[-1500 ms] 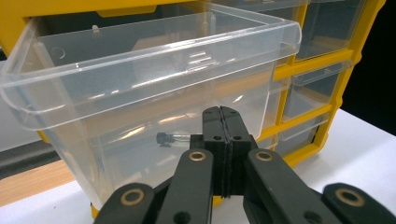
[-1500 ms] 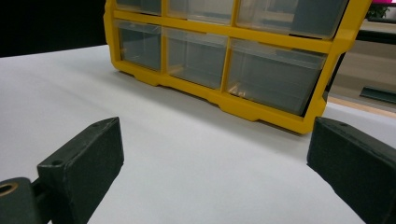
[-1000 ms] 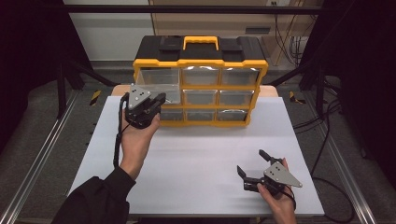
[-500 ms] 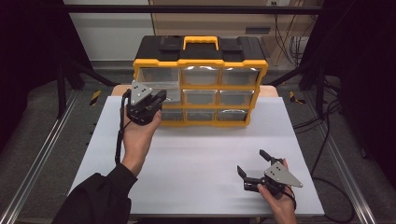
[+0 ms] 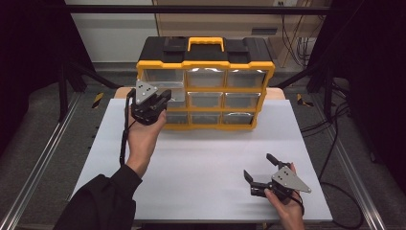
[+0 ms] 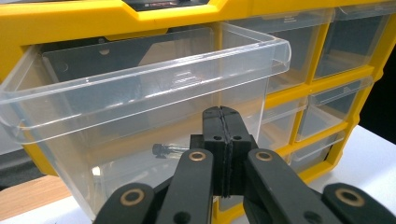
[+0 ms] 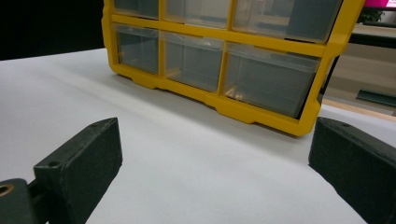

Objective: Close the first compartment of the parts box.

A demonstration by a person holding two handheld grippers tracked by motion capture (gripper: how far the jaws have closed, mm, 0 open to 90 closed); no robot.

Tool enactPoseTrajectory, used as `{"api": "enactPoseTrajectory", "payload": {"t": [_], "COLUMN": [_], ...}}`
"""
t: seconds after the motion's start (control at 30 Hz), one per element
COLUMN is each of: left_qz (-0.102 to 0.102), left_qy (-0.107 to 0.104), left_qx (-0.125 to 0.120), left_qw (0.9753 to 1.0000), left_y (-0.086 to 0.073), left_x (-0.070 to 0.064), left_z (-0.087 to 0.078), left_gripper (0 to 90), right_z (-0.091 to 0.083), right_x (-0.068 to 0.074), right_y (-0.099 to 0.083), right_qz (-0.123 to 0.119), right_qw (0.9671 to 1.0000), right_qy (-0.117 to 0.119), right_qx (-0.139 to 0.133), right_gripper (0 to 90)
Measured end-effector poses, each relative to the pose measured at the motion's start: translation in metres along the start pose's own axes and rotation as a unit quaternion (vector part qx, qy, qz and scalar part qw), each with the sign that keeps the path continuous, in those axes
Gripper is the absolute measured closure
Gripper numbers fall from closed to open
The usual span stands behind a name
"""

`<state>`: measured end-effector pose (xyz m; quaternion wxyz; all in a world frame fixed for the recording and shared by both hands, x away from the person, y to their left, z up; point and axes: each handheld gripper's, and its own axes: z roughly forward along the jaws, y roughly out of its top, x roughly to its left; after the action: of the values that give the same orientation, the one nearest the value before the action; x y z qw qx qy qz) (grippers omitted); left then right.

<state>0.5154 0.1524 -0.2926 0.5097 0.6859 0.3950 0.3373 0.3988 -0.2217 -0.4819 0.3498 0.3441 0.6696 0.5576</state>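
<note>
On a white table (image 5: 201,163) ringed by dark curtains stands a yellow-and-black plastic organiser (image 5: 206,81) with nine clear drawers in three rows of three. The left gripper (image 6: 223,140), jaws pressed together at the front of the pulled-out clear middle-left drawer (image 6: 140,93), appears to have it partly open; whether it pinches the wall I cannot tell. A small dark screw-like part (image 6: 163,149) lies inside, while the right gripper (image 5: 261,173) waits wide open, empty, near the table's front.

A white table (image 5: 201,158) stands on grey floor (image 5: 43,124), beige cabinets (image 5: 215,21) behind, black curtains (image 5: 28,57) beside.
</note>
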Motion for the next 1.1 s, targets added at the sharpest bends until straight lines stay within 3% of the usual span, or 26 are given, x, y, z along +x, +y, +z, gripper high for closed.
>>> {"api": "enactPoseTrajectory", "payload": {"t": [1.1], "left_qz": [0.0], "left_qy": [0.015], "left_qx": [0.003], "left_qw": [0.9999], "left_y": [0.001], "left_x": [0.009], "left_z": [0.016], "left_gripper": [89.4], "right_z": [-0.001], "right_x": [-0.001], "right_y": [0.0], "right_qz": [0.004], "right_qw": [1.0], "right_qy": [0.0], "right_qx": [-0.001], "right_gripper": [2.4]}}
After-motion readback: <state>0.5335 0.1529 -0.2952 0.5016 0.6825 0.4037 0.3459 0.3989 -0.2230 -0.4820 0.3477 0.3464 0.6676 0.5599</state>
